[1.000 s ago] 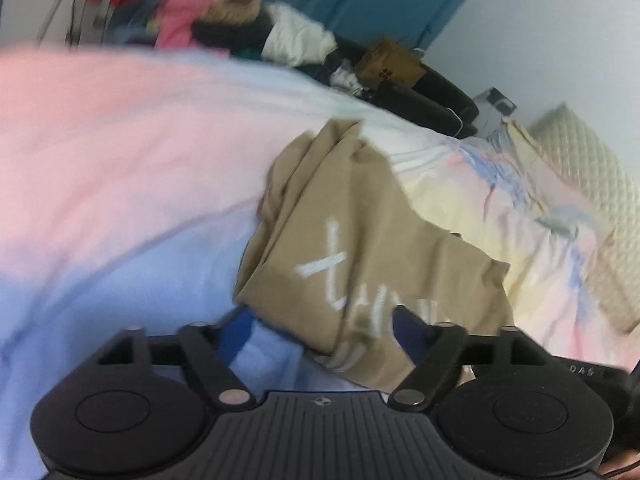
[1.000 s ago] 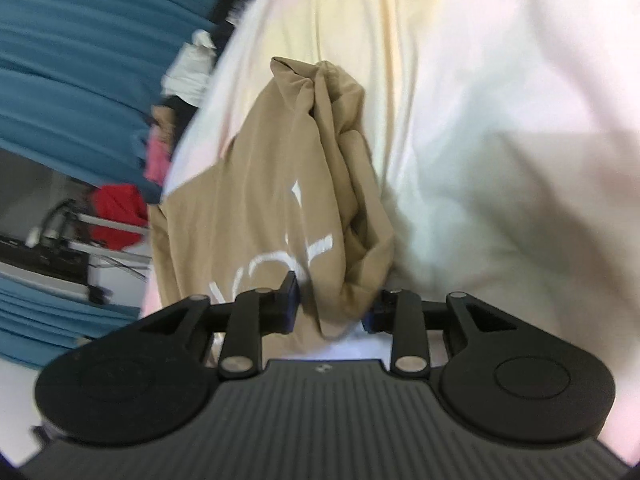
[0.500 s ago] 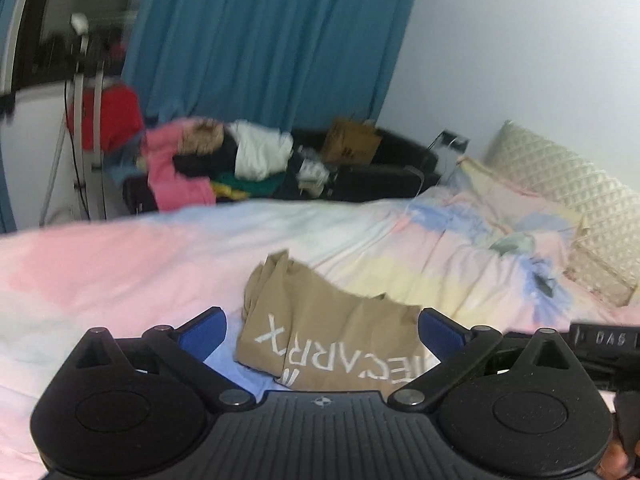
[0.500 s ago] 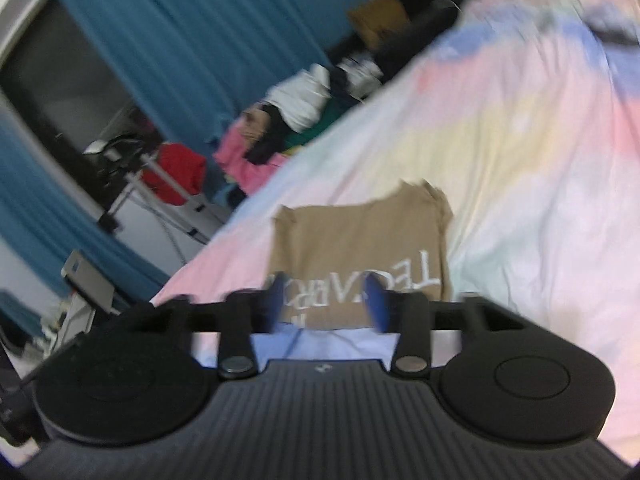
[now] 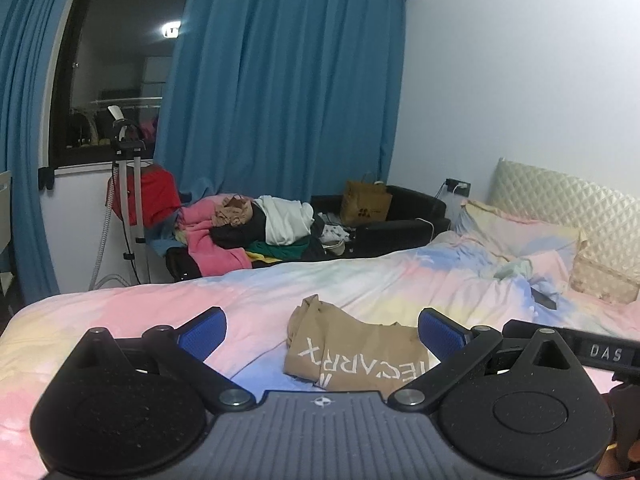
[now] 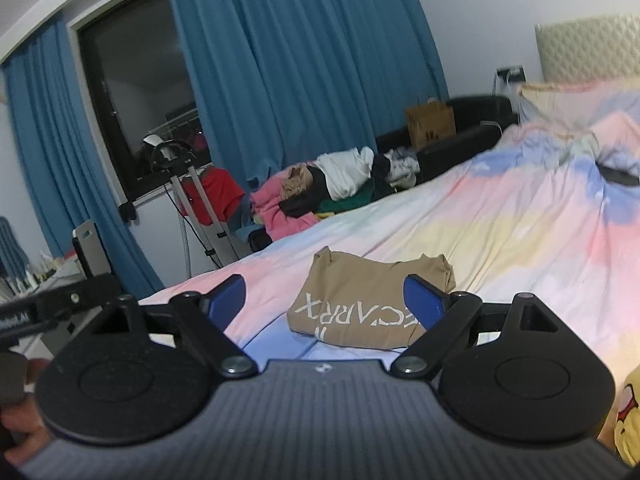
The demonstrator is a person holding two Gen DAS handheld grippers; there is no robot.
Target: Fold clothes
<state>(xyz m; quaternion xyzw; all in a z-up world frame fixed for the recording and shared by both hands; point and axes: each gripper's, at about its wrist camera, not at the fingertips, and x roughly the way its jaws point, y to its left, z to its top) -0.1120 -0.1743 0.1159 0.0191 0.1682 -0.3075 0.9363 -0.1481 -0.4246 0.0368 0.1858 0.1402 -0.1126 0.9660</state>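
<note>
Currently both tools hang above the bed (image 5: 120,312), neither touching cloth.

Left wrist view, left to right: dark window (image 5: 116,76) at upper left, framed by blue curtains (image 5: 280,92). A stand (image 5: 130,184) sits below the window with a red item (image 5: 154,200) behind it. A clothes pile (image 5: 256,232) sits at centre, a paper bag (image 5: 366,204) on a black sofa (image 5: 404,212) right of it. Headboard (image 5: 568,208) at far right. Left gripper (image 5: 320,330) is spread wide, blue pads apart, nothing between them. The tan shirt (image 5: 344,344), folded into a compact rectangle with white lettering up, lies on the pastel cover at lower centre, seen between the fingers.

Right wrist view, left to right: part of the other tool at the left edge, then window (image 6: 136,92), curtains (image 6: 304,64), pile (image 6: 320,188), bag (image 6: 430,124). Right gripper (image 6: 324,300) likewise spread, empty. Shirt (image 6: 360,300) lies at lower centre on the bed (image 6: 520,216). A yellow item (image 6: 628,416) shows at the lower right edge; what it is, I cannot tell.
</note>
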